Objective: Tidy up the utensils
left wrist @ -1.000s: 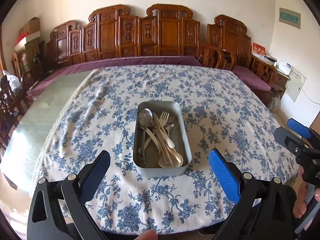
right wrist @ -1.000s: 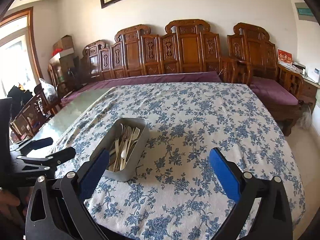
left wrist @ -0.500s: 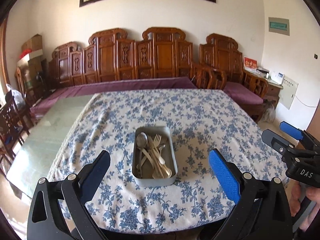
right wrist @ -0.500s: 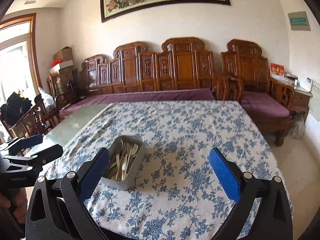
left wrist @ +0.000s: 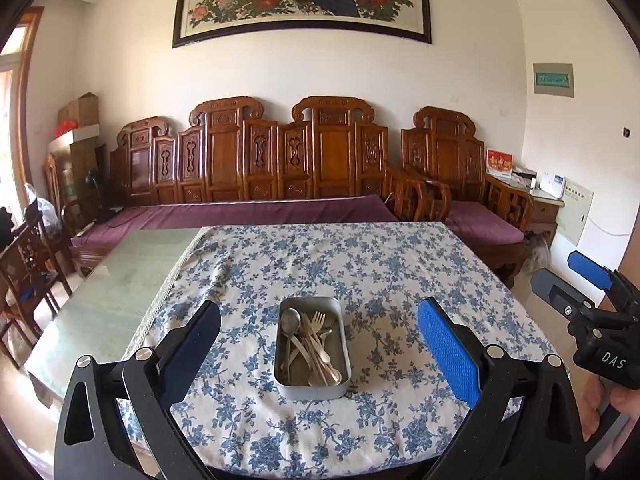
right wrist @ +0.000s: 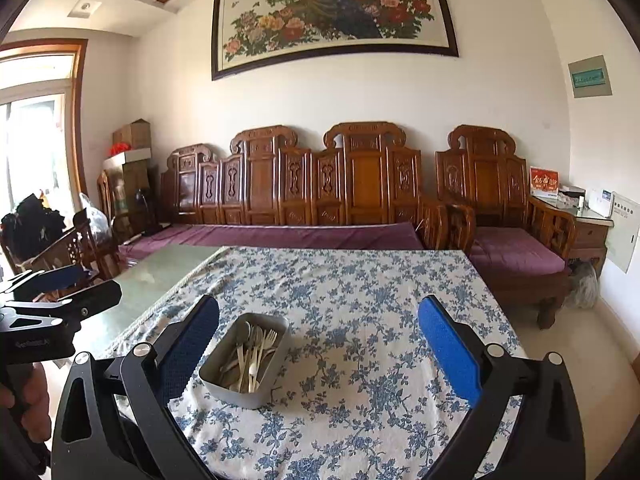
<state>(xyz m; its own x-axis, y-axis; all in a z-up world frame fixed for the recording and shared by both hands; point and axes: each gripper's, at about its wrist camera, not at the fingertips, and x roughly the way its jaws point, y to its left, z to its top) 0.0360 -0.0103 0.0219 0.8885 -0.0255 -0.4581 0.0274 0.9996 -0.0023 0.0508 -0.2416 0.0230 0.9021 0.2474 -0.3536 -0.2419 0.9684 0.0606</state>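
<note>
A grey metal tray (left wrist: 342, 360) holds several spoons and forks (left wrist: 310, 346) piled together. It sits near the front edge of a table with a blue floral cloth (left wrist: 360, 264). In the right wrist view the tray (right wrist: 224, 378) lies left of centre with the utensils (right wrist: 252, 354) in it. My left gripper (left wrist: 320, 352) is open and empty, held back from the table with the tray framed between its fingers. My right gripper (right wrist: 318, 354) is open and empty, to the right of the tray. The right gripper also shows at the left wrist view's right edge (left wrist: 576, 284).
A bare green glass tabletop (left wrist: 120, 280) lies left of the cloth. Carved wooden benches with purple cushions (left wrist: 240, 212) stand behind the table. Wooden chairs (left wrist: 28, 264) stand at the left. A side table (left wrist: 536, 200) is at the right wall.
Both grippers have pulled back and tilted up from the table. The tray looks smaller and lower in both views. Both stay open.
</note>
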